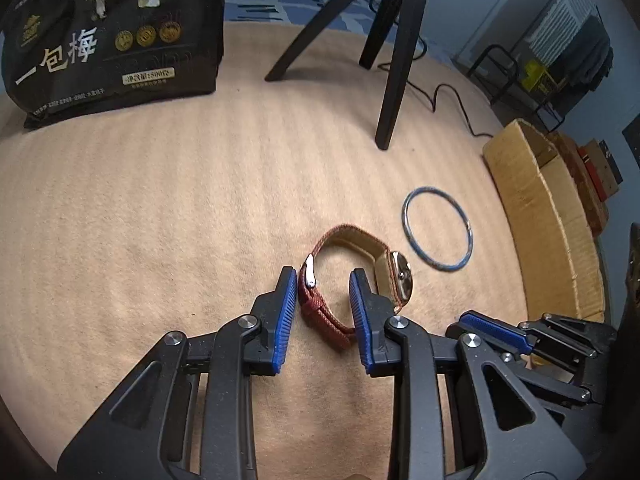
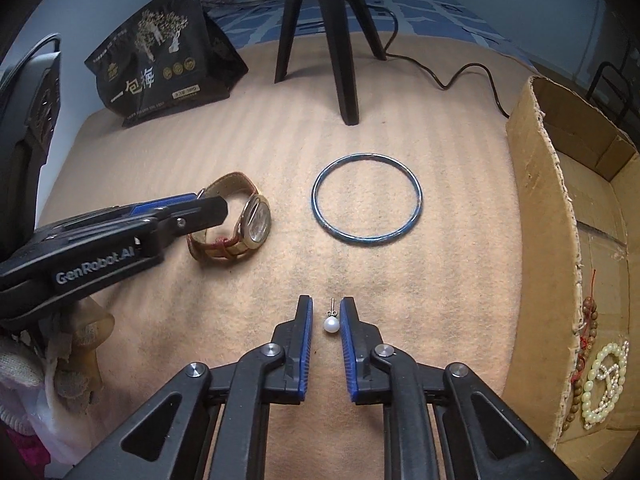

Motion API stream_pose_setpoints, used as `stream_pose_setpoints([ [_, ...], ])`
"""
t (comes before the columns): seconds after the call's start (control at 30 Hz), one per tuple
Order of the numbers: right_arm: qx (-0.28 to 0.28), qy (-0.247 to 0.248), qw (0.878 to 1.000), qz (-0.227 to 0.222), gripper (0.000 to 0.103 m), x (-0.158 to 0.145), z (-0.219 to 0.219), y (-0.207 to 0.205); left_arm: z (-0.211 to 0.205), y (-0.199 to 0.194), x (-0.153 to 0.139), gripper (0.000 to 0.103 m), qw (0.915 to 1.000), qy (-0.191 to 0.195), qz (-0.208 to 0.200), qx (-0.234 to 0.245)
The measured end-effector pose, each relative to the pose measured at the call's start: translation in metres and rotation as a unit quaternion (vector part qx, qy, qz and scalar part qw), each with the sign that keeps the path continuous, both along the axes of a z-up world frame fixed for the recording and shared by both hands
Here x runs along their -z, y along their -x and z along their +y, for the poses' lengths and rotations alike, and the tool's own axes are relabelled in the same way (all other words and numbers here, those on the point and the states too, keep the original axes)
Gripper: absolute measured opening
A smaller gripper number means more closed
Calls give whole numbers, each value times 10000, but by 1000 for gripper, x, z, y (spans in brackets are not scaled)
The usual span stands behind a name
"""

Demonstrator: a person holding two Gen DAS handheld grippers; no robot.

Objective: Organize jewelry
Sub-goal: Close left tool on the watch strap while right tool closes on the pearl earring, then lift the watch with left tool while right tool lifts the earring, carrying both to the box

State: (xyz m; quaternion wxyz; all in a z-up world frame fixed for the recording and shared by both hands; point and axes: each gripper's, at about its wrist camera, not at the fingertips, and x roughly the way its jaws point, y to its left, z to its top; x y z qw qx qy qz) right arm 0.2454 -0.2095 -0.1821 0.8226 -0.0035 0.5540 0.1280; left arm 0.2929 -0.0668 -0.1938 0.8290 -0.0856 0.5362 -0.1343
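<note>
A wristwatch [image 1: 362,276] with a red-brown strap lies on the beige blanket; it also shows in the right wrist view [image 2: 244,220]. My left gripper [image 1: 324,280] is open, its jaws on either side of the strap near the buckle. A white pearl earring [image 2: 331,323] lies between the open jaws of my right gripper [image 2: 326,310], not gripped. A blue bangle [image 2: 367,199] lies flat beyond it, also seen in the left wrist view [image 1: 437,233]. My right gripper shows at the lower right of the left wrist view [image 1: 496,328].
A cardboard box [image 2: 548,216] stands at the right and holds bead bracelets [image 2: 604,376]. A black snack bag [image 2: 164,64] stands at the back left. Black tripod legs [image 2: 340,52] and a cable [image 2: 464,76] are at the back.
</note>
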Motion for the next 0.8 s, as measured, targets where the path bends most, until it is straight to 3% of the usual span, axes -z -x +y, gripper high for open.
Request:
stream_pose_setpoints([
  [0.13,-5,31,10000,-9,6,1,-1,1,-1,-1,2,17,9999,-145,-29,-3],
  [0.4,29,-76,9999,-82,6,-4,-4,3,2,-1,0,11,9998,-177,-65,-75],
  [0.8,178,-240,9991,-302,6,-22,-18,10,1,10,-18,9,9993,-281,-232,-43],
])
